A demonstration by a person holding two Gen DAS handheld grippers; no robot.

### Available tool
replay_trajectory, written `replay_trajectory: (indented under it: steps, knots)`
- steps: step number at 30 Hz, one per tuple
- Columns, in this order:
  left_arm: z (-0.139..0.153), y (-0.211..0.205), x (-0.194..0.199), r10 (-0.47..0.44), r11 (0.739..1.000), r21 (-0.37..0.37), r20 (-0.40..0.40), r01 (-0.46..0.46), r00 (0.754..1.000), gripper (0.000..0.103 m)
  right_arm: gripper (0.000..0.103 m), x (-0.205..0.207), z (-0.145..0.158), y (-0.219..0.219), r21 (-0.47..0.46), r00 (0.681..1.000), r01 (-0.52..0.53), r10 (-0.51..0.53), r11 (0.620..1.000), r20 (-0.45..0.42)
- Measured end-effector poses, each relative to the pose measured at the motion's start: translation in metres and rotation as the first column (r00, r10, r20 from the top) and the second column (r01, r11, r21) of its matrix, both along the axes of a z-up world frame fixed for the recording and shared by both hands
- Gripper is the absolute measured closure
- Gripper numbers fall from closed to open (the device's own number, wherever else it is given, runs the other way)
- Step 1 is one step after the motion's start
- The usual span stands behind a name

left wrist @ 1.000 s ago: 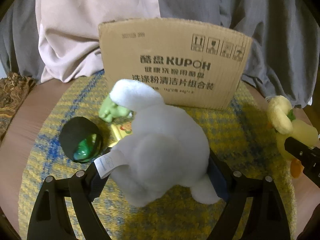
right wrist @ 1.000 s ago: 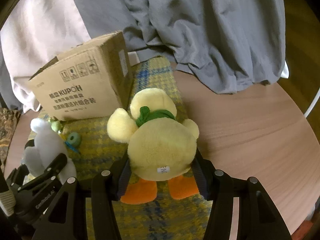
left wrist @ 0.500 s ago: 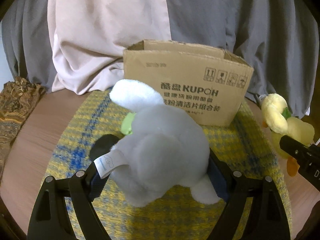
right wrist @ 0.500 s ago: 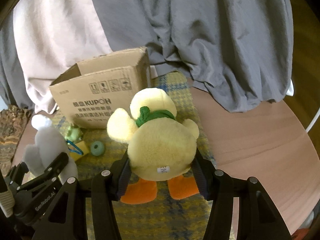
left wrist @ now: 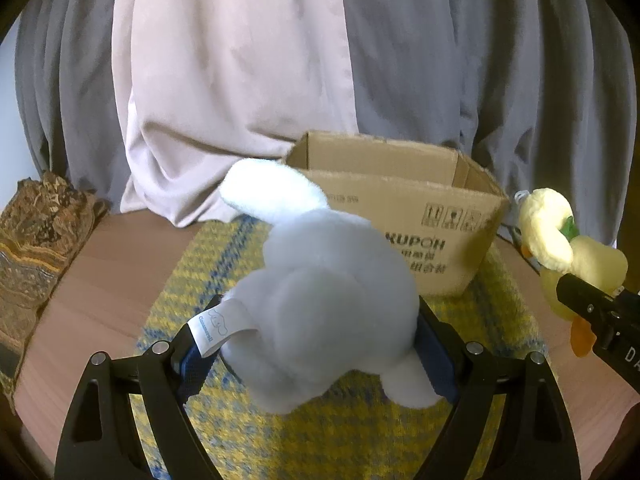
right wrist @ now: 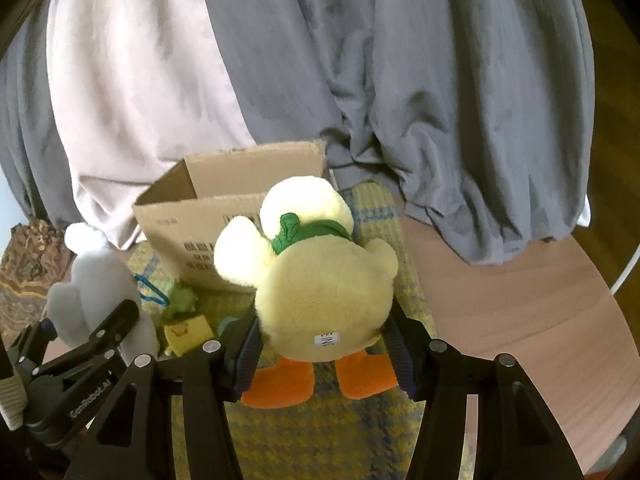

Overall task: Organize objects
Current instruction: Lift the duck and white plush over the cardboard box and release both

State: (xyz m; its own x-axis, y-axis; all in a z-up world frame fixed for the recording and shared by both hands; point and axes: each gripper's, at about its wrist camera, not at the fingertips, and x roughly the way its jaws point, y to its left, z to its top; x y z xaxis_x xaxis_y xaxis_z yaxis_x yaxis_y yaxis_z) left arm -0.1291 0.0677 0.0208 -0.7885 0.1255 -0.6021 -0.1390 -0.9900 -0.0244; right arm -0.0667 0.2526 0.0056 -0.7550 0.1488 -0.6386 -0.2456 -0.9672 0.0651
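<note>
My left gripper is shut on a white plush bunny and holds it above the yellow woven mat, in front of the open cardboard box. My right gripper is shut on a yellow plush duck with a green scarf and orange feet, held above the mat before the box. The duck shows at the right of the left wrist view; the bunny shows at the left of the right wrist view.
Small toys lie on the mat by the box: a green figure, a yellow block and a blue clip. Grey and pink fabric hangs behind. A patterned cloth lies left on the wooden table.
Both grippers have risen with their plush toys. The box's open top has come into view and the small toys on the mat now sit lower and farther below.
</note>
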Motion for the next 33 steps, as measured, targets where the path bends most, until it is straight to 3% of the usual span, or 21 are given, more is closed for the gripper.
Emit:
replay_trajectory:
  steps: [20, 33]
  knots:
    - [0.057, -0.001, -0.039, -0.016, 1.0, 0.01, -0.081, 0.017, 0.997, 0.015, 0.048, -0.035, 0.051, -0.013, 0.033, 0.996, -0.012, 0.015, 0.999, -0.093]
    - [0.072, 0.003, -0.083, -0.023, 1.0, -0.01, -0.111, 0.022, 0.994, 0.015, 0.048, -0.081, 0.063, -0.01, 0.031, 0.996, -0.024, 0.026, 0.999, -0.084]
